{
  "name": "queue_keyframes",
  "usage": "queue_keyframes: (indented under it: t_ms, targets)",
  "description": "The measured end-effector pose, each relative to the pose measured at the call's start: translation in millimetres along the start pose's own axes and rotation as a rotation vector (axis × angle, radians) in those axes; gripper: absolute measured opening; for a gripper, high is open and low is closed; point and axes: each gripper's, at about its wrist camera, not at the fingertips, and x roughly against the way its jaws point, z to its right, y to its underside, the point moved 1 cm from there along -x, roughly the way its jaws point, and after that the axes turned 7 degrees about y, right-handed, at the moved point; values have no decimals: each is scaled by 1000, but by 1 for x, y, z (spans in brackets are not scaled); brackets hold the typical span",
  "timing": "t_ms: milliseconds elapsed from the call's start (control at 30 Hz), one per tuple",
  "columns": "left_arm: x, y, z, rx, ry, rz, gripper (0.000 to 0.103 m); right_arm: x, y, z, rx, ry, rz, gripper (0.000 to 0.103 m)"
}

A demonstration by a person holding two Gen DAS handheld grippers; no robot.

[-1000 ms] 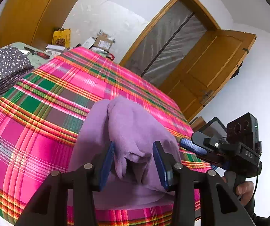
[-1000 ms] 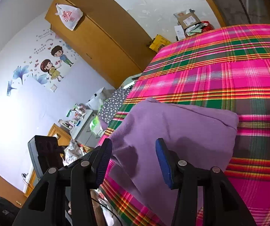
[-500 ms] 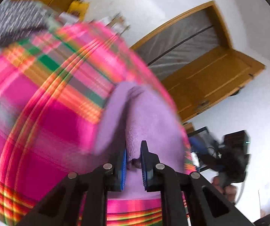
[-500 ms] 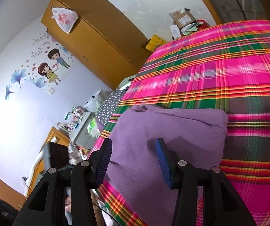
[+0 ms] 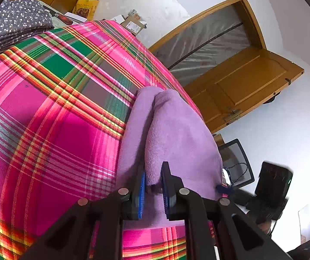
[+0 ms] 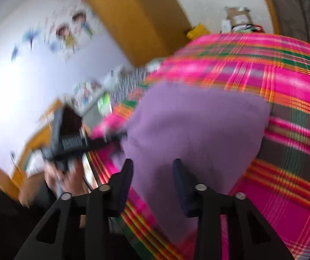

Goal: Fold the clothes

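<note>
- Covering nearly all of the worktop, a pink, green and orange plaid cloth (image 5: 53,112) lay spread flat under everything else.
- A purple fleece garment (image 5: 176,134) lay on that cloth near its front edge, one layer folded over and raised into a ridge along the left tool.
- A wooden door (image 5: 241,86) stood open beyond the worktop, with grey plastic sheeting across the doorway beside it.
- A folded dark fabric with small white dots (image 5: 14,23) sat stacked past the far left corner of the plaid cloth.
- A small cardboard box (image 5: 133,25) rested at the far edge; what it held could not be seen.
- The left tool (image 5: 152,186) was pinched tight on the near edge of the raised purple fold.
- The right tool (image 6: 152,173) hovered over the garment with its fingers spread apart, gripping nothing; that view was blurred.
</note>
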Motion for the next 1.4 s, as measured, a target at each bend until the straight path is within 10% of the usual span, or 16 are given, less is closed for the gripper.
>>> queue_keyframes:
  t_ms: [367,767,1400]
  targets:
    - [41,-5,33,-140,-124,133,15,5,5,-8,73,18,9,29]
    - [-15,26,49,-285,-164,-50,15,1,15,-6,84,13,-40,29]
    - [-15,-23,86,-437,-232,11,24,3,-38,19,-1,175,171,30]
